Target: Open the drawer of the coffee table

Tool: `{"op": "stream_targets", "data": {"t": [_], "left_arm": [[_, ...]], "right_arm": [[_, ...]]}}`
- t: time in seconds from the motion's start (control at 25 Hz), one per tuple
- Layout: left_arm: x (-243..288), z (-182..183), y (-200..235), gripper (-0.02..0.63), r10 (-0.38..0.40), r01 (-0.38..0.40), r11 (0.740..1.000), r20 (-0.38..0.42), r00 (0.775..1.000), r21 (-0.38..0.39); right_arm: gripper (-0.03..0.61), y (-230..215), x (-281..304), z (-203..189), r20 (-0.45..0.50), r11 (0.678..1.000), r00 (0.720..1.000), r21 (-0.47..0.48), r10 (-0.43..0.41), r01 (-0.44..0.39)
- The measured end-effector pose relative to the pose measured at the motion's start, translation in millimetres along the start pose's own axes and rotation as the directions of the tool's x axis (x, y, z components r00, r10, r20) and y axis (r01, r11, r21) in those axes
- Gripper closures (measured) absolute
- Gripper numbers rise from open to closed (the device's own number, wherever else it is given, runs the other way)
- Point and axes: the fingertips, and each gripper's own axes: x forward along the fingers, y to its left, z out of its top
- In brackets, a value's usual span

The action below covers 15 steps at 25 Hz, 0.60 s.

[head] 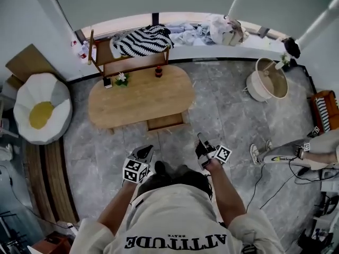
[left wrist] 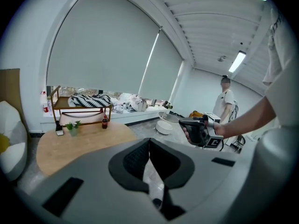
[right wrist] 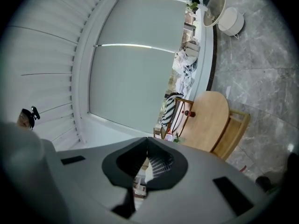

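Counter (head: 135, 97) with its drawer (head: 166, 122) pulled out.
The drawer is seen projecting from the counter's near edge; the left hand-held gripper (head: 144, 150) and right hand-held gripper (head: 201, 142) are held well short of it, both clenched on nothing.

The left claw (left wrist: 149, 141) has its jaws meeting at the tips, with nothing between them. Beyond lies the oval wooden tabletop (left wrist: 84, 143), with a small plant (left wrist: 72, 126) and a cola bottle (left wrist: 104, 122) at its far edge. Right of the tabletop, a hand (left wrist: 216, 128) holds the right claw (left wrist: 187, 124), and a person (left wrist: 226, 99) stands farther back.
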Motion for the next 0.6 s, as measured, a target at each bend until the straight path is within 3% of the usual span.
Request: {"op": "stream_targets", "data": {"t": [0.6], "left_arm": [[-32.3, -9.6, -81.7, 0.594, 0.15, -0.146, 0.988, 0.081, 0.985, -0.051]], "right_arm": [[0.56, 45.2, -99.1, 14.0, -0.136, 0.989, 0.991, -0.145, -0.004, -0.016]]}}
